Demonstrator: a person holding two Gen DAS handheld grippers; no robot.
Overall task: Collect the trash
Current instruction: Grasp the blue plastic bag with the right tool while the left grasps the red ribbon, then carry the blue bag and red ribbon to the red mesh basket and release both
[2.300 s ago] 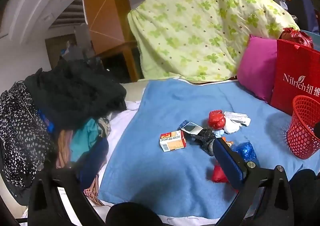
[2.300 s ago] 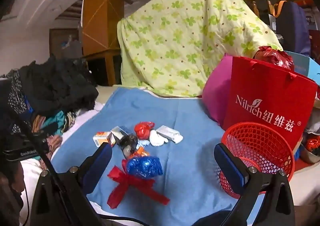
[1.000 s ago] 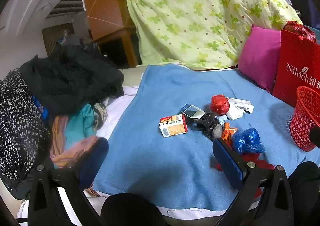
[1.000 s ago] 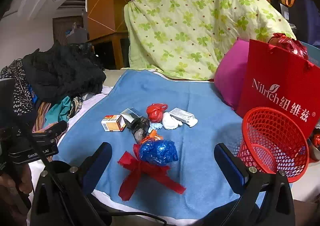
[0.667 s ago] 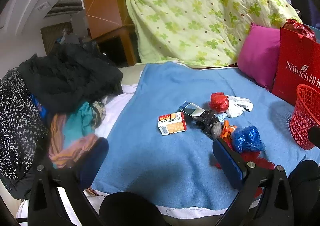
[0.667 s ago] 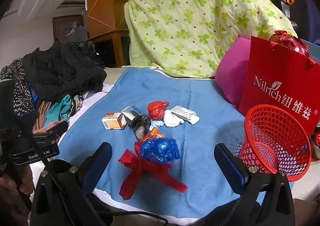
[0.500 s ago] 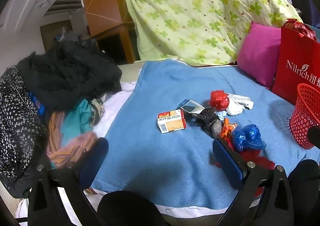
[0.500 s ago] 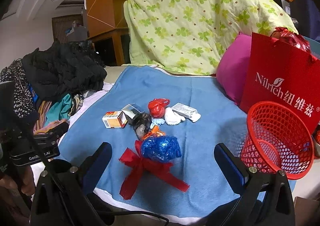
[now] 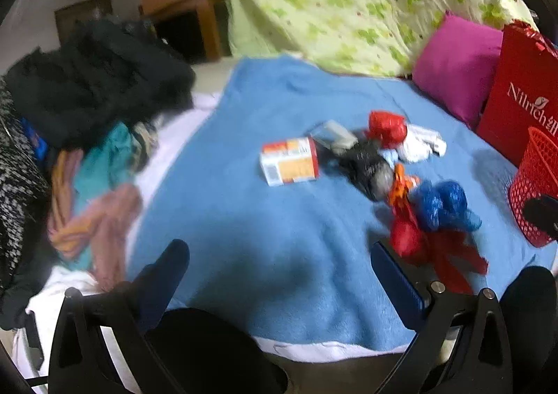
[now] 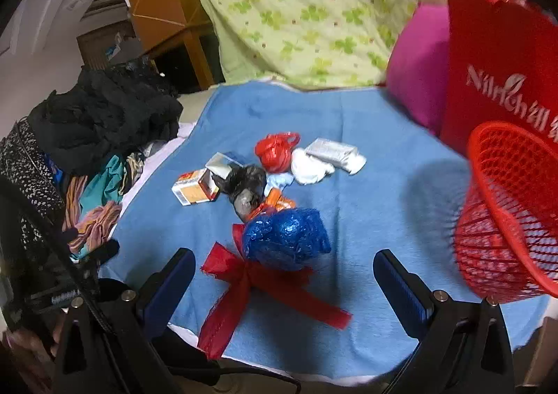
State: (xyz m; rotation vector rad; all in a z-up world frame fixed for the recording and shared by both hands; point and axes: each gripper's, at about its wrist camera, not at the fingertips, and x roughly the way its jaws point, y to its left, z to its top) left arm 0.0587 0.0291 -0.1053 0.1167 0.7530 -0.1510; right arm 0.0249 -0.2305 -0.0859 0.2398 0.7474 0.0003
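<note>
Stage: right at the start, as I read it. Nothing gripped, and all the trash seems to be out on the bed.
Left gripper [image 9: 279, 268]: jaws spread wide, nothing between them, hovering over bare blue blanket [image 9: 244, 219] at the near edge.
Right gripper [image 10: 284, 280]: jaws spread too, empty, and lined up on the blue foil bundle [image 10: 286, 237], which sits just ahead of the gap between them.
Trash pile: clustered mid-blanket. The blue foil bundle sits on a red ribbon [image 10: 244, 293]. Behind it come an orange wrapper [image 10: 277, 200], a dark crumpled bag [image 10: 246, 190], an orange-and-white carton [image 10: 193, 190], a small grey box [image 10: 219, 164], a red plastic bag [image 10: 275, 151], white tissue [image 10: 308, 169] and a silver packet [image 10: 331, 150].
Red basket [image 10: 505, 212]: standing at the right of the blanket, well apart from the pile. Through the mesh I see no trash inside, though the blur leaves some doubt.
Done: nothing collected that shows.
Left: every piece, I judge, with the foil bundle the likely first pick for the right side.
Surroundings: a heap of clothes [image 9: 87, 108] at the left, a red paper bag [image 10: 495, 73] behind the basket.
</note>
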